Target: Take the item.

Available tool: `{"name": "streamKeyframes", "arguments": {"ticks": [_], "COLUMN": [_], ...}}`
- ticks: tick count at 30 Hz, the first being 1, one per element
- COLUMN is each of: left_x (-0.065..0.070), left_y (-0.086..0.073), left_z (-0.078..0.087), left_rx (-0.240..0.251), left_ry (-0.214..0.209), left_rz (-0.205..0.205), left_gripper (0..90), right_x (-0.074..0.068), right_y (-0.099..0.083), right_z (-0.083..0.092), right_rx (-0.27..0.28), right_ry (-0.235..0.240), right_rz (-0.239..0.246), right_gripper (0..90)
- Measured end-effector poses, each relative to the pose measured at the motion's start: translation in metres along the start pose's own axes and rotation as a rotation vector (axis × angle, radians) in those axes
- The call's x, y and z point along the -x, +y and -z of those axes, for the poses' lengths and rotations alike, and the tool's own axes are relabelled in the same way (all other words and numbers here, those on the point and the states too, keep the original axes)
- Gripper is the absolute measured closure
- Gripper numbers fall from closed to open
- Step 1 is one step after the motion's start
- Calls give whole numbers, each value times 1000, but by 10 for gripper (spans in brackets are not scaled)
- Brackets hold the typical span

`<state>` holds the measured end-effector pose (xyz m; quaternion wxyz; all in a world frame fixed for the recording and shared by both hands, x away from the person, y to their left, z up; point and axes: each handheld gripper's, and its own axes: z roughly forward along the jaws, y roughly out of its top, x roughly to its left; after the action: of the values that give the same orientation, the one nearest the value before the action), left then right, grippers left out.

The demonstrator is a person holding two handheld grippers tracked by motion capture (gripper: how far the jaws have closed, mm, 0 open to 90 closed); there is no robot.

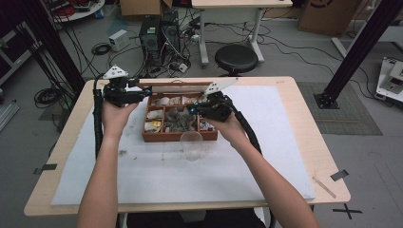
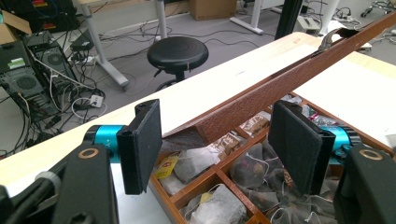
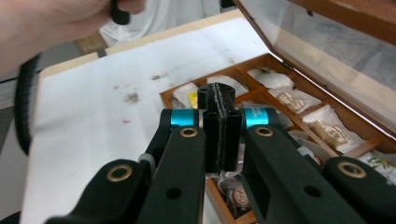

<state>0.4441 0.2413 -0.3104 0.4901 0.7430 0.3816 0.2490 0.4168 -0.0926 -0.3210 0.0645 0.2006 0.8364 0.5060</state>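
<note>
Here, a wooden tea box [image 1: 179,137] sits mid-bench on a white mat [image 1: 142,175], compartments full of tea bags [image 2: 219,205]. Left gripper [image 2: 217,147] stands wide at the box's back left corner, pads either side of the raised lid's edge [image 2: 261,95], not pressing. Right gripper [image 3: 219,135] hovers over the compartments, jaws shut tight; whether it pinches anything I cannot tell. A clear cup [image 1: 191,145] stands just in front of the box.
</note>
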Motion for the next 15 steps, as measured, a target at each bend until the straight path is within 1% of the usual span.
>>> {"name": "streamKeyframes", "arguments": {"ticks": [7, 15], "left_x": [0, 1], "left_y": [0, 0], "left_z": [0, 0], "left_rx": [-1, -3], "left_ry": [1, 2], "left_rz": [1, 1], "left_gripper": [350, 350], "right_x": [-12, -20], "right_y": [0, -5], "right_z": [9, 22], "right_rx": [12, 25], "right_ry": [16, 35], "right_rz": [27, 39], "right_gripper": [900, 900]}}
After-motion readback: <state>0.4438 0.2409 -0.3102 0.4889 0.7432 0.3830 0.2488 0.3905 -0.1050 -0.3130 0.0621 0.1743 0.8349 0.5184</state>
